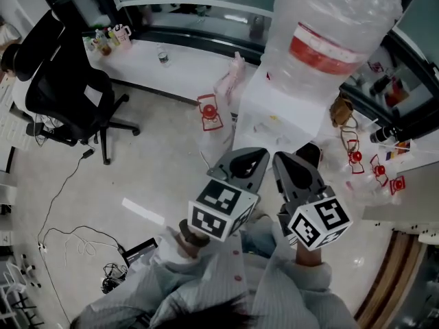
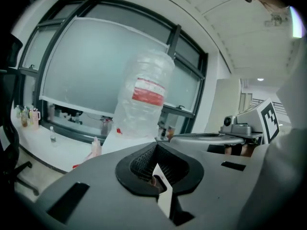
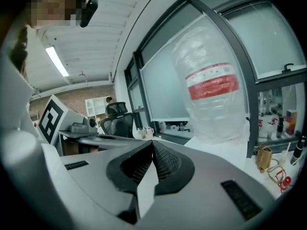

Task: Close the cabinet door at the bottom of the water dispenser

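**Closing step, seen from the head view and both gripper views.**

Ahead of both claws, at about their height: the water bottle [image 1: 329,33], seated upside down on the water dispenser [image 1: 278,118]. Cabinet door: at the foot of that dispenser, well below both claws, shown in no view. Open or already closed: impossible to tell from here.

**Doing the step well (judgement only).**
- Bring one claw down from bottle height to the door's free edge, on the side away from the hinge.
- Keep that claw pressed shut and push with a flat outer face rather than pinching the panel.
- Follow the door's swing, slow near the frame to avoid a rebound, then press until flush.
- Hold the other claw to the side, out of the gap between door and frame.
- Push gently, given the large bottle standing on top.

**Claw state.**
- Left claw [image 2: 156,146]: pressed together, ribbed pads meeting at the tips, nothing pinched, touching nothing.
- Right claw [image 3: 152,145]: likewise pressed together and empty, just beside the left, both aimed towards the bottle.
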